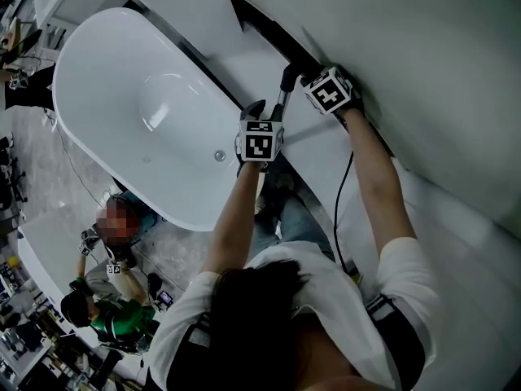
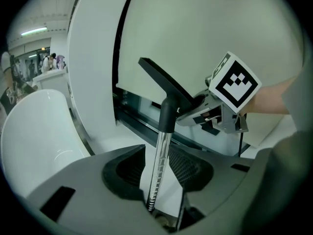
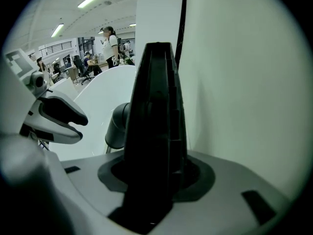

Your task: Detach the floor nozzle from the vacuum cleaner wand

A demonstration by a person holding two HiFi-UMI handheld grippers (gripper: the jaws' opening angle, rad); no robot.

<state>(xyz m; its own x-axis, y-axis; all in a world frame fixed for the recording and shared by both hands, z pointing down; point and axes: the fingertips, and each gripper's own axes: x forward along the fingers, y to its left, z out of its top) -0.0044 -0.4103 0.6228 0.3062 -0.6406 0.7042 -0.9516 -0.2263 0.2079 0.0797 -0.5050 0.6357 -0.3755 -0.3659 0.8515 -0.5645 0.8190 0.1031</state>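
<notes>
Left gripper (image 2: 164, 173) jaws apart, chrome vacuum wand (image 2: 160, 151) running loose between them, right gripper (image 3: 156, 180) jaws clamped on the black floor nozzle (image 3: 155, 116), nozzle joined to wand's far end, beyond left jaws

- Matte black all over the floor nozzle (image 3: 155, 126).
- Shiny chrome along the wand (image 2: 159, 165), with a black collar on top.
- Pale grey on the left gripper (image 2: 159, 175) and the right gripper (image 3: 156, 177), with darker grey pads.
- Black-and-white square markers on the right cube (image 2: 234, 81) and the left cube (image 1: 260, 142).
- Glossy white for the bathtub (image 1: 114, 112).
- White on the T-shirt (image 1: 342, 292).
</notes>
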